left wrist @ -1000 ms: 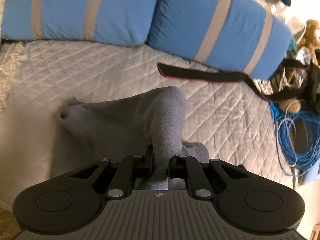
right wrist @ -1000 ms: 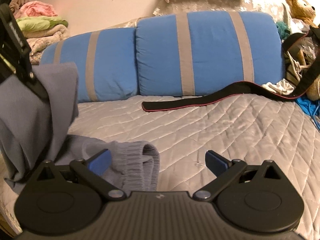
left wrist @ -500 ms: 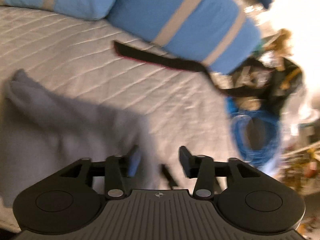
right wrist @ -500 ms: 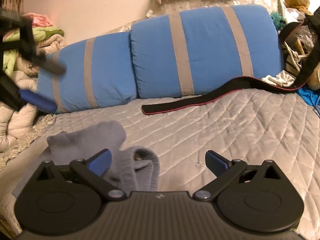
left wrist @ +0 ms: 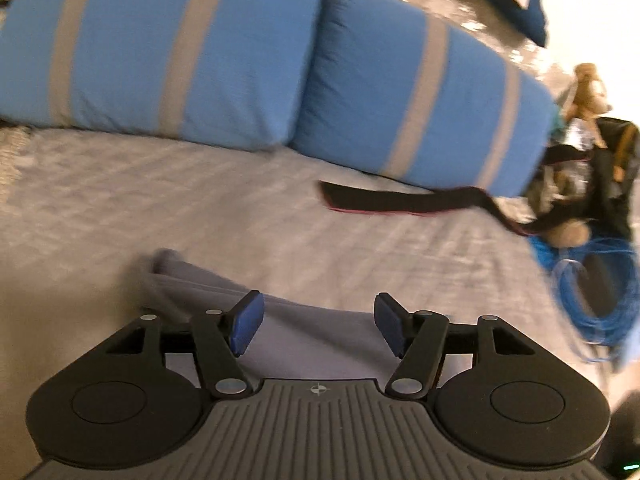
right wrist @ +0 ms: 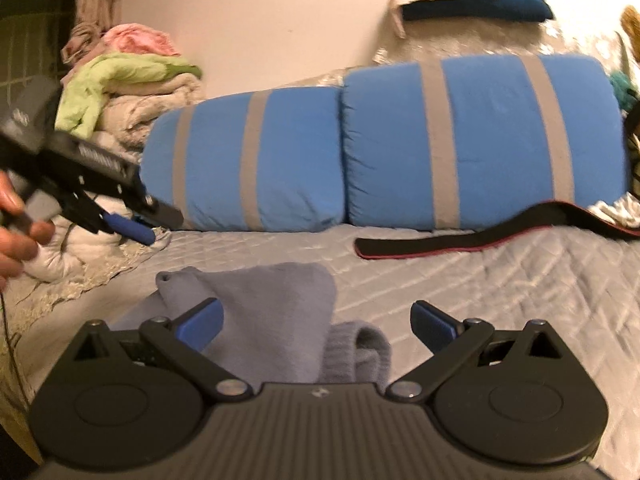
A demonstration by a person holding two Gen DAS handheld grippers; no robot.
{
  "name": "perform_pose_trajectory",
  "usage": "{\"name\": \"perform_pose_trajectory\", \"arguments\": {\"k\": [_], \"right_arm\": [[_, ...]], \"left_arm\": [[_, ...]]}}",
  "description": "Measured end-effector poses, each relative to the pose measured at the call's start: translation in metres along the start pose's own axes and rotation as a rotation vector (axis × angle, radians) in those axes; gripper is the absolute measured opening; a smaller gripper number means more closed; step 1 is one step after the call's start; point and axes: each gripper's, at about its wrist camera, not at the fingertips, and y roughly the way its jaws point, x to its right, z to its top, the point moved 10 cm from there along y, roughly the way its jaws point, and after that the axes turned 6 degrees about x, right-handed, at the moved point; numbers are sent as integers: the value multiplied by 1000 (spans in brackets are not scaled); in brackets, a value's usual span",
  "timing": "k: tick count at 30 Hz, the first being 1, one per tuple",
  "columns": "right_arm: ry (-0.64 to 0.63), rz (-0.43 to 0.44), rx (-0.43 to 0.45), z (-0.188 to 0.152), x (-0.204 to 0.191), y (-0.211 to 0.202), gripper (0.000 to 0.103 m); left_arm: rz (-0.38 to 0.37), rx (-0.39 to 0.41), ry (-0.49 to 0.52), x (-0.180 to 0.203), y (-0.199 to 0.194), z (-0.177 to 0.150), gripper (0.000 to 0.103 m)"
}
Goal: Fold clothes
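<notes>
- The quilted bed [right wrist: 500, 280] is carrying everything; two blue striped pillows [right wrist: 472, 140] are lying along its far edge, with a black strap [right wrist: 460, 242] stretching out just in front of them
- At the bed's left corner a pile of loose laundry [right wrist: 132, 76] is sitting against the wall, seemingly waiting its turn; no basket, drawer or other container is showing, so nothing is being held in one
- The grey garment [right wrist: 260, 312] is lying near the bed's near edge, one layer draped over another and a ribbed cuff bunching up beside it
- The left gripper [left wrist: 316, 322] is hovering over the garment's flat panel; its jaws have just been opening and are standing fairly wide, with cloth beneath them but no pad pressing on it
- The right gripper [right wrist: 316, 324] is pointing across the same garment with its jaws spread wide and gripping nothing
- To fold well from here, I judge it best to be flattening the draped layer first, then pinching two matching corners, one per gripper, and carrying them over together so the edges meet squarely; grabbing the bunched cuff alone would likely be dragging the fold askew
</notes>
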Motion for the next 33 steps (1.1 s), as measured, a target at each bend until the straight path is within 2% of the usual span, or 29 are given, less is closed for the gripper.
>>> {"name": "perform_pose_trajectory", "arguments": {"k": [6,11,14,15,16,18,25,29,31,32,33], "right_arm": [[47,52,-50,0,-1,31,102],[187,93,-96,-4,7,55,87],[240,113,-122,-8,8,65,57],[260,108,-136,-11,10,69,37],[287,107,-145,-13,12,71,28],[343,102,-161,-17,18,75,24],[586,61,-232,-36,49,80,20],[620,50,-247,-41,54,81,21],[592,53,-239,-37,51,77,31],[552,53,-216,-31,48,72,32],[500,57,-187,-24,44,66,43]], "left_arm": [[27,119,-130,-66,5,2,59],[60,95,-159,-96,18,4,59],[83,79,-136,-103,26,4,59],[88,77,-130,-105,28,3,59],[95,77,-125,-107,29,3,59],[114,81,-121,-112,34,2,59],[168,42,-195,-141,50,-5,59],[195,45,-260,-157,46,-7,59],[200,49,-290,-163,42,-8,59],[196,55,-306,-166,38,-8,59],[192,65,-324,-169,34,-9,59]]}}
